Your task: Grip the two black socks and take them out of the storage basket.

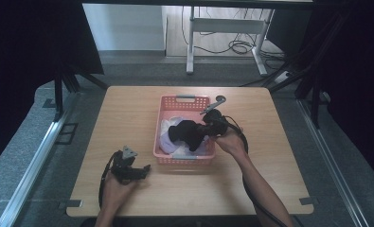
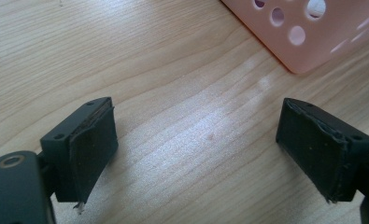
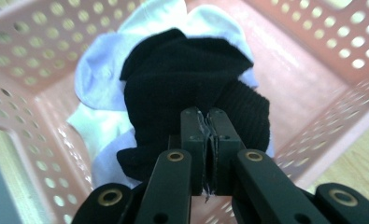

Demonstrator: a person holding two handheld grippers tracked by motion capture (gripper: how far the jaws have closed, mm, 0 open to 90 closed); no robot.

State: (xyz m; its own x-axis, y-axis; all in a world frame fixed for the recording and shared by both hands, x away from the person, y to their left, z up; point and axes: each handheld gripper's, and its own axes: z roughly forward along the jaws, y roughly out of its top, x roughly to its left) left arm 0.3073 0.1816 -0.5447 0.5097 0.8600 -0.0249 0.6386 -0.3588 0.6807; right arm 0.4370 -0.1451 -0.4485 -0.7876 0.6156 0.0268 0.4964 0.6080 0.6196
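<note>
Just ahead of the right tool [image 3: 209,116], pressed against its tips: a black ribbed fabric garment [image 3: 191,88], bunched in a heap. Jaws pressed together, almost no gap between the pads, the black cloth dark right at the tips; whether a fold sits pinched between them, impossible to tell. Under and behind the black garment: white and pale lilac cloth [image 3: 102,74], crumpled on the floor of a pink perforated plastic basket [image 3: 322,84]. Basket walls rising on both sides of the tool and beyond it, dotted with round holes. Seen from above, right tool [image 1: 204,130] reaching in over the basket's right rim, held by the right hand [image 1: 231,141], cable trailing back along the forearm. Black garment [image 1: 187,132] directly at the tool's tip, in the middle of the basket [image 1: 184,100], with pale cloth [image 1: 168,142] showing around it.

Well apart, off to the other side of the basket: left tool [image 1: 139,171], held low over the light wooden desk [image 1: 128,109] by the left hand [image 1: 114,185]. Jaws spread wide, nothing between them but bare wood grain [image 2: 182,93]. Ahead of the left tool [image 2: 196,149] and off to its right, a rounded corner of the pink basket [image 2: 308,42], near but not touching.
</note>
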